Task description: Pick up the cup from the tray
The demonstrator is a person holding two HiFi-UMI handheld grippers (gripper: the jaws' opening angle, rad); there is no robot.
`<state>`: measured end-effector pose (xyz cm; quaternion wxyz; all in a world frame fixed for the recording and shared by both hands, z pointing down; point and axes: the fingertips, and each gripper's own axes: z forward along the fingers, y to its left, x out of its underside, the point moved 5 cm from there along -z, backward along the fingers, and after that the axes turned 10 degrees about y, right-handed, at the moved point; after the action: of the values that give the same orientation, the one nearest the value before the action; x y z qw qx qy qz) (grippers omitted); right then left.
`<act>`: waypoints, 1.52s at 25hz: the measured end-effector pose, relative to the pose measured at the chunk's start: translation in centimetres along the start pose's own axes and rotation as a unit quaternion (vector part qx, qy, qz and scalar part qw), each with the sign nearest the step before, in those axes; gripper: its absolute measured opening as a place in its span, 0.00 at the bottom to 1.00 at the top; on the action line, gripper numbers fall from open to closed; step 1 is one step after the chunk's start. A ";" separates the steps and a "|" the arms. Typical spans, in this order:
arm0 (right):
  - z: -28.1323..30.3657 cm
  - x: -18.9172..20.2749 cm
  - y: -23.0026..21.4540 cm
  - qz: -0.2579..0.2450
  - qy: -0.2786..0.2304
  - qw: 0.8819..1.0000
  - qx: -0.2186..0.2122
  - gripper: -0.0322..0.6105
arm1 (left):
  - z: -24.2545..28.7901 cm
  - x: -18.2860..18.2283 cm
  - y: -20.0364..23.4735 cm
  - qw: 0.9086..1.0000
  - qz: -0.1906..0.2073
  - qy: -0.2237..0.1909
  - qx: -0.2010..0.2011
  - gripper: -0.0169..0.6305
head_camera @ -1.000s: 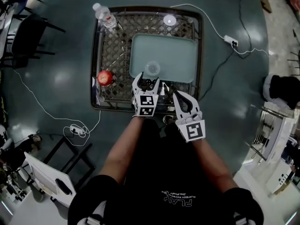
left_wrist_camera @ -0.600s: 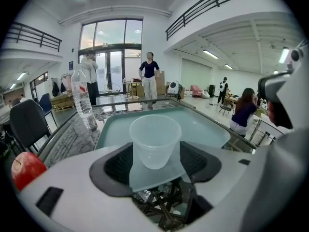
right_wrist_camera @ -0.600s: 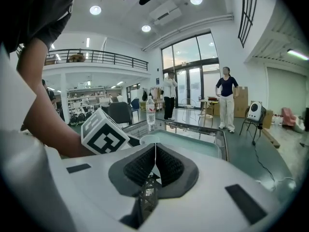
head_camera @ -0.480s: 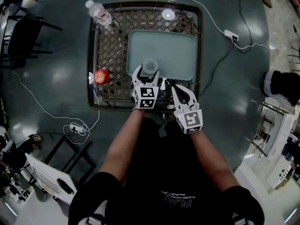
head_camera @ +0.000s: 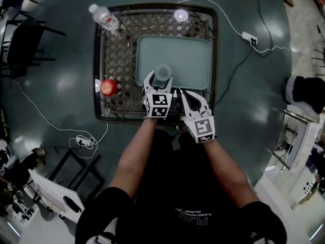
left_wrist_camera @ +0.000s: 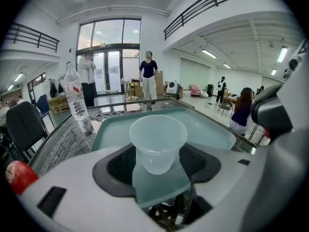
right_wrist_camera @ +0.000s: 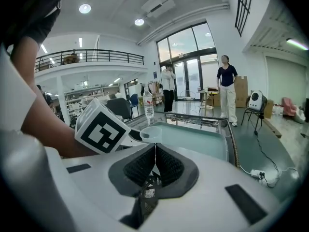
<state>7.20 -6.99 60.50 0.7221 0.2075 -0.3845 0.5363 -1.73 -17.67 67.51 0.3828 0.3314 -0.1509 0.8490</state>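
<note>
The left gripper (head_camera: pixel 161 80) squeezes the clear cup (left_wrist_camera: pixel 158 143) in its fingers at the near edge of the tray (head_camera: pixel 195 55), and the right gripper (right_wrist_camera: pixel 155 149) just beside it has its fingers pressed together on nothing.

Both bare forearms are out in front, side by side. The left arm (head_camera: pixel 133 159) runs straight ahead, and the left hand-held gripper (head_camera: pixel 161 80) is the further forward of the two, its jaws closed on the sides of a clear cup (left_wrist_camera: pixel 158 141), marker cube facing up. The right arm (head_camera: pixel 226 169) angles inward. The right hand-held gripper (head_camera: pixel 182 92) sits just beside the left one, a little behind, jaws pressed together with nothing between them.
</note>
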 end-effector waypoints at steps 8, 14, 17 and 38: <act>-0.5 -0.4 -0.6 -0.012 -0.010 1.000 0.003 0.06 | -1.8 -1.0 0.1 1.000 -0.002 -0.023 -0.007 0.46; -1.6 -1.9 -0.8 -0.024 -0.037 0.999 0.002 0.06 | -5.1 -1.9 0.6 0.999 -0.014 -0.041 -0.017 0.46; -2.3 -3.0 -0.7 -0.034 -0.054 0.998 0.000 0.06 | -7.3 -2.5 1.0 0.998 -0.017 -0.055 -0.021 0.46; -8.5 -9.4 0.9 -0.095 -0.156 0.983 0.003 0.06 | -20.0 -6.2 -0.4 0.992 -0.006 -0.122 -0.028 0.46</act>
<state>7.96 -6.44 47.83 0.6999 0.3267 -0.4693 0.4279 -7.39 -10.65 48.61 0.3754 0.4225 -0.2181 0.7956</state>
